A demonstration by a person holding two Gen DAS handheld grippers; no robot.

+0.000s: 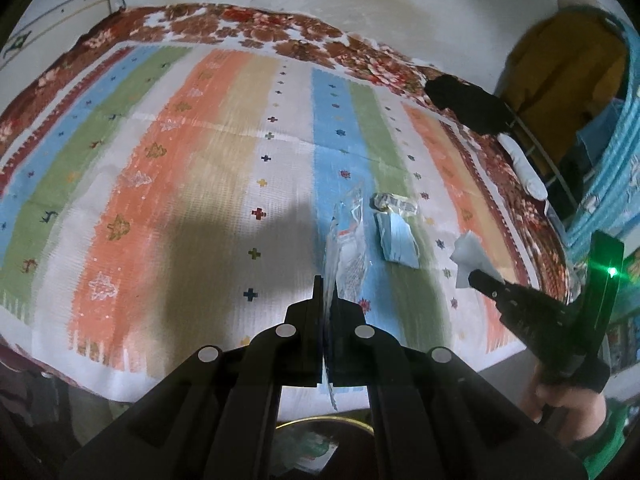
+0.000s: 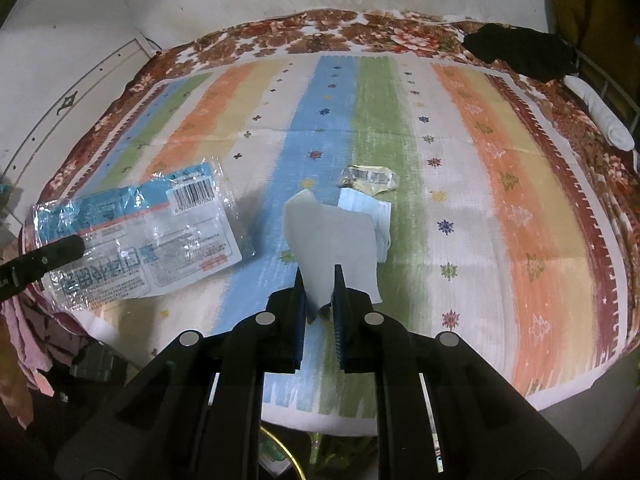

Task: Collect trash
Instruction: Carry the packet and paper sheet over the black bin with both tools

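Left gripper [image 1: 328, 292] clenched on clear plastic wrapper [image 2: 136, 236]; right gripper [image 2: 319, 280] grasping white paper scrap [image 2: 332, 236]. Both held above striped mat [image 2: 500, 184]. I'd keep grips firm, carry toward me. Foil wrapper [image 2: 374, 178] remains mid-mat.

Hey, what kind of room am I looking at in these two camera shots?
Most likely a bedroom in a home: a bed with a floral sheet under a striped mat, a white pillow roll by the wall, and clothes hanging nearby.
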